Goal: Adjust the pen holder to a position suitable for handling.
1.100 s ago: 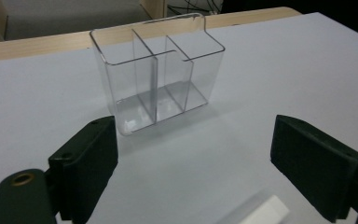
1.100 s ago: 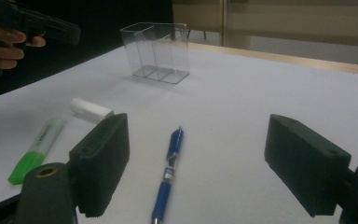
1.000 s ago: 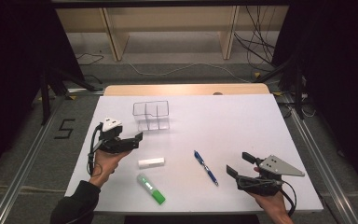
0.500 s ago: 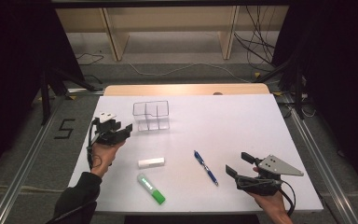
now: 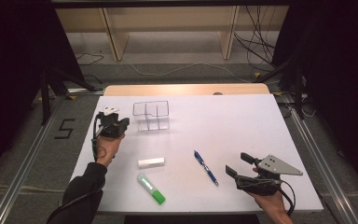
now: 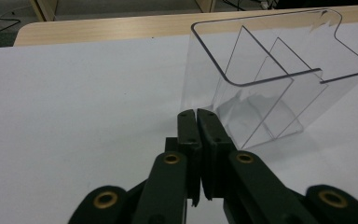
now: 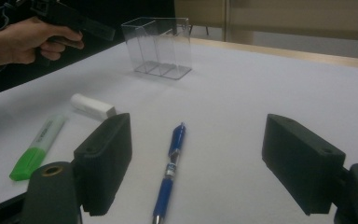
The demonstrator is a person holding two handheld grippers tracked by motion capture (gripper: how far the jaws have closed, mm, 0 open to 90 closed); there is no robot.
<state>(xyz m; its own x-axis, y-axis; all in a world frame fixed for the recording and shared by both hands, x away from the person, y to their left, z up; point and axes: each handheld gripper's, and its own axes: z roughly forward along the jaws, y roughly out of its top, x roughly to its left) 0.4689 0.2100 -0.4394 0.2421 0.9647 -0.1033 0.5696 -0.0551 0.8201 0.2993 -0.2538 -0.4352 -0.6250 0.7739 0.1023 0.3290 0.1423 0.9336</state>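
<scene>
One organizer (image 5: 151,115), pen (image 5: 205,167), highlighter (image 5: 151,189), eraser (image 5: 151,162)

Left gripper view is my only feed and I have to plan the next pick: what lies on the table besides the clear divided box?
Observer: A blue pen lies on the white table, nearer the person than the box.
Operator: Anything else loose?
Observer: A white eraser lies to the left of the pen in the high view, apart from it.
Operator: Is that all?
Observer: A green highlighter lies just nearer the person than the eraser.
Operator: And the right gripper?
Observer: It is open and empty, with its jaws pointing at the pen.
</scene>
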